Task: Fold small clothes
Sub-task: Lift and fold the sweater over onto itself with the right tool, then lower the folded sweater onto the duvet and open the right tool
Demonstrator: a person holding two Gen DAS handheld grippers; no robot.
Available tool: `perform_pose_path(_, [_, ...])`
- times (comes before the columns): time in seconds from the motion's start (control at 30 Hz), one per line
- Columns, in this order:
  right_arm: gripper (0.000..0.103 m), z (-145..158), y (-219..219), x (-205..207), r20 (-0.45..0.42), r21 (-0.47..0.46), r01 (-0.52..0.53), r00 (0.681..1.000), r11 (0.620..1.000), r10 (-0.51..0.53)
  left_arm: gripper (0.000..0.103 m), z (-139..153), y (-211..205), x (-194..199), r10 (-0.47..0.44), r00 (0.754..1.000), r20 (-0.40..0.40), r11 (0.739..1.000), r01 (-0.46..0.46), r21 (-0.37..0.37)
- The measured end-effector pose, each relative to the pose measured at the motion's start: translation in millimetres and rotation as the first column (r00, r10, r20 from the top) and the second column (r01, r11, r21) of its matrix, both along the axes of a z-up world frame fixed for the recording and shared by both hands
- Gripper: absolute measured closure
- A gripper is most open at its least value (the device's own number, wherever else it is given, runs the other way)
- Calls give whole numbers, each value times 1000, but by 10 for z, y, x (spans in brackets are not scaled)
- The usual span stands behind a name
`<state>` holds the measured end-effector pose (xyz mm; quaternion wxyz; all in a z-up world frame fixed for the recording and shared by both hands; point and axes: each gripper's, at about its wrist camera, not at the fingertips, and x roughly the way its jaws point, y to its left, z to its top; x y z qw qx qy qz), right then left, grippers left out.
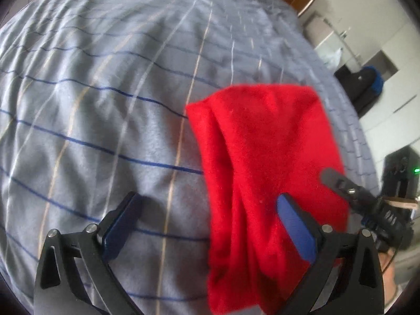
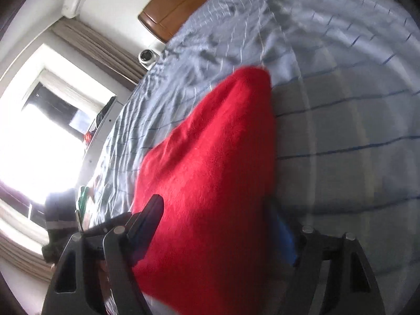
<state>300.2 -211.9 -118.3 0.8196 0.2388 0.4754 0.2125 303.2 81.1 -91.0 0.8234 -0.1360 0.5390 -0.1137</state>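
A red fleece garment (image 1: 262,162) lies folded in a narrow strip on the grey striped bedspread (image 1: 105,105), near its right edge. My left gripper (image 1: 210,197) is open just above it. Its right finger (image 1: 296,225) hangs over the red cloth and its left finger (image 1: 123,220) over the bare bedspread. A finger of my right gripper (image 1: 341,183) reaches in from the right, over the garment's edge. In the right wrist view the red garment (image 2: 210,170) runs between the wide-spread fingers of my right gripper (image 2: 215,202), which is open. The garment's edge partly hides the blue pad (image 2: 283,239).
A wooden headboard (image 2: 178,2) stands at the bed's far end. A bright window with curtains (image 2: 39,131) is on the left in the right wrist view. A dark bag (image 1: 365,89) and a black device with a green light (image 1: 401,173) stand past the bed's right edge.
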Motion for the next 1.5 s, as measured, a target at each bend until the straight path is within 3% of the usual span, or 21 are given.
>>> perform_pose_path(0.07, [40,8,214,10,30,-160,-25,999,987,30,1,-12,-118,7,-2,1000,15,998,2,57])
perform_pose_path(0.1, [50,52,355,-27,71,-272,-35,996,962,56,7,-8,-172,-5,-9,1000,29,997,7,75])
perform_pose_path(0.13, [58,87,454,-72,105,-342,-40,991,939,80,19,1,-239,-35,-22,999,46,996,18,89])
perform_pose_path(0.17, [61,122,553,-127,139,-412,-39,985,910,105,57,31,-303,-75,-46,997,65,995,40,87])
perform_pose_path(0.2, [65,174,664,-197,178,-482,-30,975,876,131,81,52,-358,-102,-66,995,73,995,60,76])
perform_pose_path(0.3, [69,313,817,-353,264,-565,8,949,825,171,85,266,-441,-192,-89,987,131,989,72,131])
perform_pose_path(0.43, [71,612,751,-473,351,-515,62,925,855,144,85,739,-374,-348,-92,968,232,992,69,108])
perform_pose_path(0.53, [71,909,712,-541,416,-462,97,902,882,119,84,948,-363,-361,-97,955,280,992,69,108])
perform_pose_path(0.63, [68,1058,640,-517,421,-398,108,904,911,77,60,817,-304,-290,-83,970,226,988,50,149])
perform_pose_path(0.67, [64,1038,618,-469,397,-383,101,916,918,65,52,723,-270,-279,-69,976,207,982,29,187])
perform_pose_path(0.73, [39,911,534,-417,316,-387,95,948,917,36,50,587,-179,-385,-41,978,205,965,-14,262])
perform_pose_path(0.77, [32,845,464,-463,294,-400,106,956,911,18,46,558,-115,-537,-40,974,224,957,-27,290])
perform_pose_path(0.9, [20,676,229,-865,267,-456,104,964,884,24,6,657,-50,-1209,-49,933,357,921,-96,377])
perform_pose_path(0.97, [16,605,93,-1155,246,-481,98,969,871,27,1,759,-102,-1561,-64,900,432,898,-137,417])
perform_pose_path(1.03, [16,577,11,-1397,228,-494,89,973,865,30,0,838,-176,-1809,-72,886,458,891,-149,429])
perform_pose_path(1.17, [14,673,-47,-1869,225,-485,109,974,867,3,0,946,-285,-2160,-27,905,425,903,-161,399])
perform_pose_path(1.33, [8,908,-96,-2425,251,-420,160,966,893,-55,0,1040,-289,-2601,38,905,423,916,-201,347])
perform_pose_path(1.5, [6,1103,4,-2771,283,-451,141,959,881,-8,0,1184,-322,-2803,13,920,393,891,-189,413])
